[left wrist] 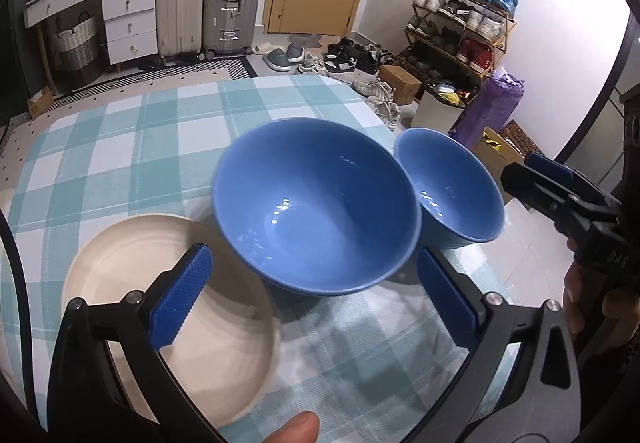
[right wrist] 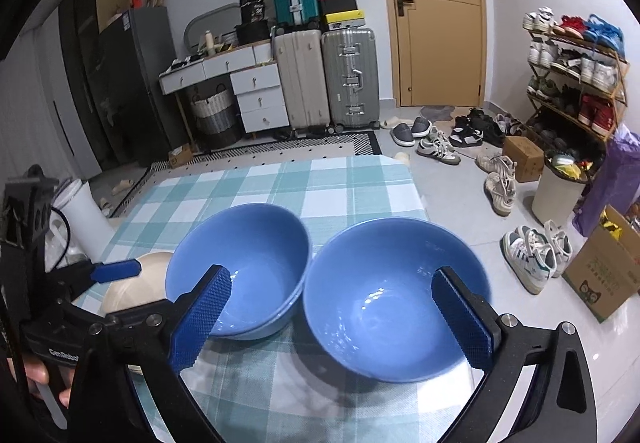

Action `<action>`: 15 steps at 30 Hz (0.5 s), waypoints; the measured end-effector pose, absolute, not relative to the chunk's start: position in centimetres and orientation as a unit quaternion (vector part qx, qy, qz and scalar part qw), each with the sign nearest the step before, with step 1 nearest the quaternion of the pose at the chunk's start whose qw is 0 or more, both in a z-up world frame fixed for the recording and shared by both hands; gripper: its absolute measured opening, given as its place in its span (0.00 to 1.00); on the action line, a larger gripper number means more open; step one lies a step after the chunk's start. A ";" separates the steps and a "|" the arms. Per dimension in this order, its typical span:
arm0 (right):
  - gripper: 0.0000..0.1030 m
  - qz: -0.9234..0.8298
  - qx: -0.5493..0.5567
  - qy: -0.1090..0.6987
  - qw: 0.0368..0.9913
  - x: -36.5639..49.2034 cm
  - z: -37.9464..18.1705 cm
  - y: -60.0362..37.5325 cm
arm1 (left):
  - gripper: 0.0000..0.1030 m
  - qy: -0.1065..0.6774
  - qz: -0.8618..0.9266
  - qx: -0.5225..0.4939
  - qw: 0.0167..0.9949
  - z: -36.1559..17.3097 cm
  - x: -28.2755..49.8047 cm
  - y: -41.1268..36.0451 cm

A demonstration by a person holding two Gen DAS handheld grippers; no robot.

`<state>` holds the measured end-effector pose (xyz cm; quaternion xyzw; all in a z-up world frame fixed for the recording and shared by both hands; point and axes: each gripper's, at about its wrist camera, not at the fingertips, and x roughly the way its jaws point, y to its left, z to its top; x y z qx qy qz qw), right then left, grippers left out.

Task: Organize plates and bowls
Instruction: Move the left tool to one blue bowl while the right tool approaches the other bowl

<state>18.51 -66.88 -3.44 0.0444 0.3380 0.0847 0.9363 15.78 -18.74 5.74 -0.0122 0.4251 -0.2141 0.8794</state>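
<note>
Two blue bowls stand side by side on the checked tablecloth. In the left wrist view the nearer blue bowl fills the middle, the other blue bowl touches its right side, and a cream plate lies at the left. My left gripper is open just short of the near bowl, with nothing between its pads. My right gripper is also open and empty; its left pad overlaps the left bowl and its right pad the right bowl. The cream plate peeks out behind.
The table ends just right of the right bowl, above a tiled floor with shoes and a cardboard box. A white cylinder stands past the table's left side. Suitcases, drawers and a shoe rack line the far walls.
</note>
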 end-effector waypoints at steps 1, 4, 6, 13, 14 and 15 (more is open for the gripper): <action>0.99 0.083 0.048 0.339 0.936 18.2 -3.4 -67.4 | 0.99 0.425 -0.216 -0.013 0.879 5.7 15.5 -19.1; 0.99 0.072 0.054 0.339 0.937 17.4 -3.2 -68.9 | 0.99 0.424 -0.221 -0.019 0.878 5.7 14.6 -19.8; 0.99 0.061 0.055 0.341 0.936 17.1 -3.3 -69.7 | 0.99 0.424 -0.228 -0.024 0.876 5.7 14.1 -20.2; 0.99 0.032 0.090 0.349 0.932 15.8 -4.4 -73.3 | 0.99 0.435 -0.257 -0.036 0.862 5.4 13.3 -22.0; 0.99 0.030 0.093 0.351 0.931 15.7 -4.6 -73.7 | 0.98 0.436 -0.262 -0.036 0.860 5.4 13.2 -22.2; 0.99 0.026 0.096 0.352 0.931 15.6 -4.8 -74.1 | 0.96 0.436 -0.269 -0.035 0.858 5.5 13.0 -22.6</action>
